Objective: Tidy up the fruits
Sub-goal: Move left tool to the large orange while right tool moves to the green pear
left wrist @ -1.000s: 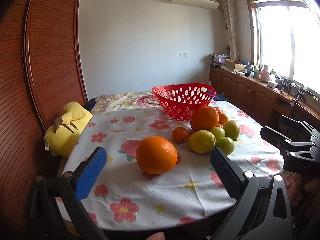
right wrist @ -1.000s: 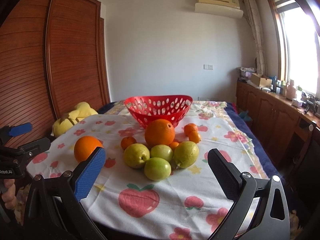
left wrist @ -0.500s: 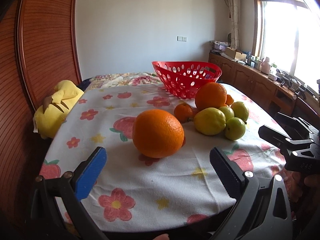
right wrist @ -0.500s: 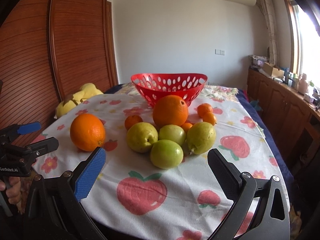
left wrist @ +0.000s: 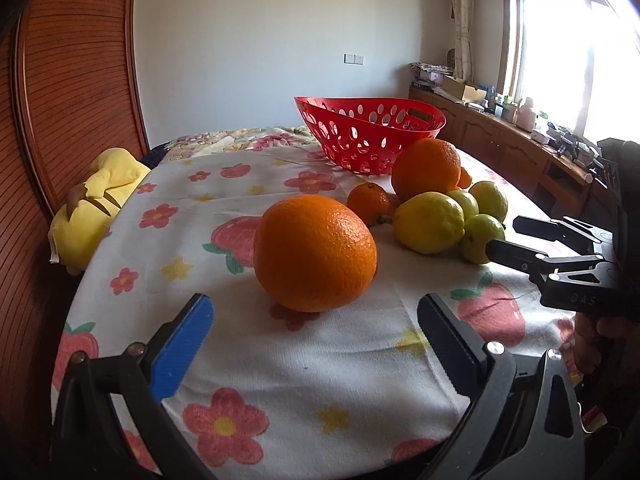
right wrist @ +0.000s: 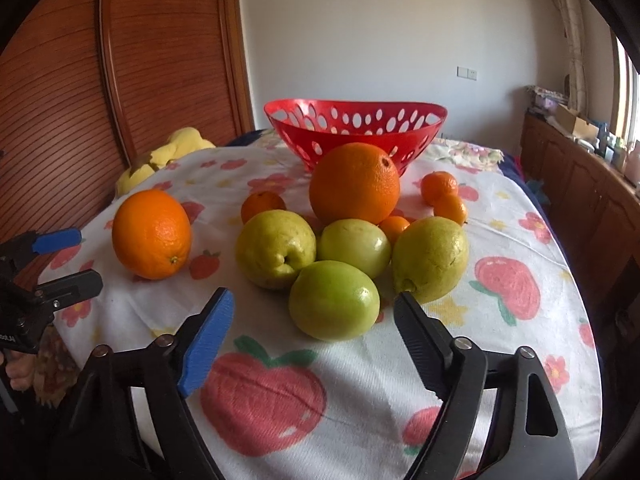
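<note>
Straight ahead of my left gripper (left wrist: 316, 340) sits the lone big orange (left wrist: 315, 253), resting on the flowered cloth of the table (left wrist: 280, 360) and apart from the other fruit; it lies just beyond the fingertips and roughly centred between them. Those jaws stand wide open and hold nothing. My right gripper (right wrist: 312, 324) faces the main cluster, where the nearest green fruit (right wrist: 334, 300) lies just ahead of the tips, centred between them and not yet touched. The right jaws have just been closing from their widest, yet they are still open and grip nothing, with the green fruit ahead of the pads rather than pressed by them. Behind it I count 2 yellow-green pears (right wrist: 275, 248), another green fruit, a second large orange (right wrist: 354, 189) and a few small mandarins. The red basket (right wrist: 424, 136) stands at the far side of the table and looks empty, so I judge no fruit is sorted yet. Each hand has its own nearest target: left for the lone orange, right for the green fruit. Both are near round, so grip angle matters little; I judge each gripper must go further forward before closing.
</note>
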The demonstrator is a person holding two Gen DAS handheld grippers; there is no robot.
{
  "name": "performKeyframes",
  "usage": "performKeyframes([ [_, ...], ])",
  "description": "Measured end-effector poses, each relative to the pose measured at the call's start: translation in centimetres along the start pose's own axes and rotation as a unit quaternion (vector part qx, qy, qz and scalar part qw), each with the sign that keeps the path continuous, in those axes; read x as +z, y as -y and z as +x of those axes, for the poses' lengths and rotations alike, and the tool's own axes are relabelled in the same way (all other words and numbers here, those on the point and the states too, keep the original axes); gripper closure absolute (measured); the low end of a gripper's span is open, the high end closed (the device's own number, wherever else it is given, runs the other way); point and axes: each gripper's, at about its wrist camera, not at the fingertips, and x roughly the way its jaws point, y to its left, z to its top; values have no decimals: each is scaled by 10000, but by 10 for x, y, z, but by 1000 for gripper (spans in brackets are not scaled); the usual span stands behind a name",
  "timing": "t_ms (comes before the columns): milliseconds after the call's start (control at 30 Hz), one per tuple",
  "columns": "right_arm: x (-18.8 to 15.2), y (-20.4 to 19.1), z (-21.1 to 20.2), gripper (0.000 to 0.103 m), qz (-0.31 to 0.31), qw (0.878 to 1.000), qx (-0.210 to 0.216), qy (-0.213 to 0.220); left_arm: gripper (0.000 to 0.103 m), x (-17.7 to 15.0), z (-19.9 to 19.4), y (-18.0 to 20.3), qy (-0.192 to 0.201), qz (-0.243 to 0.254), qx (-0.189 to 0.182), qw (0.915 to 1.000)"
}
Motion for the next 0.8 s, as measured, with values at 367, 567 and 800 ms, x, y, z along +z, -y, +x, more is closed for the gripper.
performKeyframes([
  [367,-1,9,18,34,-6,9997,-42,-248,2,7,11,-10,-5,-72,91,9999],
  [567,0,8,20,37,-78,9994,-122,-327,2,10,17,-12,-18,-121,41,9999],
  [800,-2,11,15,46,-72,9994,-165,-300,2,18,20,-13,4,-134,46,9999],
])
